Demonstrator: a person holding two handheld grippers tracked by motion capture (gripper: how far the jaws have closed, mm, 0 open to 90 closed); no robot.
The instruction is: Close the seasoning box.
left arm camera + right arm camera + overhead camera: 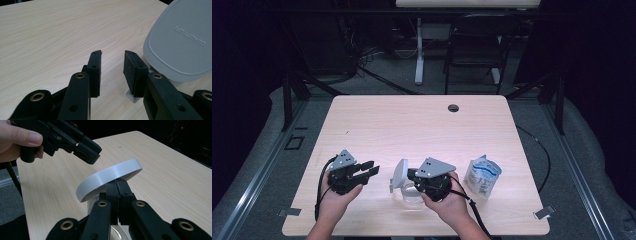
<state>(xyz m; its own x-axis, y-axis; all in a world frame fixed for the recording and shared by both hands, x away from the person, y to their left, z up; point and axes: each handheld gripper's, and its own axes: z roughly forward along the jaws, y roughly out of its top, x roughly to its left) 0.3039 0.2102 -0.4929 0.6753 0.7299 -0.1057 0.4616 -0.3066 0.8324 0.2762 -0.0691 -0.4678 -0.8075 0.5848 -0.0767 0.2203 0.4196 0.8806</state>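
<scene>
A clear container [408, 198] sits near the table's front edge with its pale grey lid [399, 172] tipped up on edge. My right gripper [411, 176] lies over the container, held in a hand. Its jaws are pressed together just under the raised lid [110, 176]. I cannot make out whether a thin edge is pinched between them. My left gripper [373, 168] hovers left of the lid, open, with nothing between its pads. In the left gripper view, the lid [180, 42] stands just right of its jaws [113, 56]. The left gripper [91, 151] also appears above the lid in the right gripper view.
A white and blue pouch [482, 175] stands to the right of the container. The light wooden table [422, 125] has a cable hole [453, 107] near its far edge. A dark chair [474, 50] and a table leg stand beyond it.
</scene>
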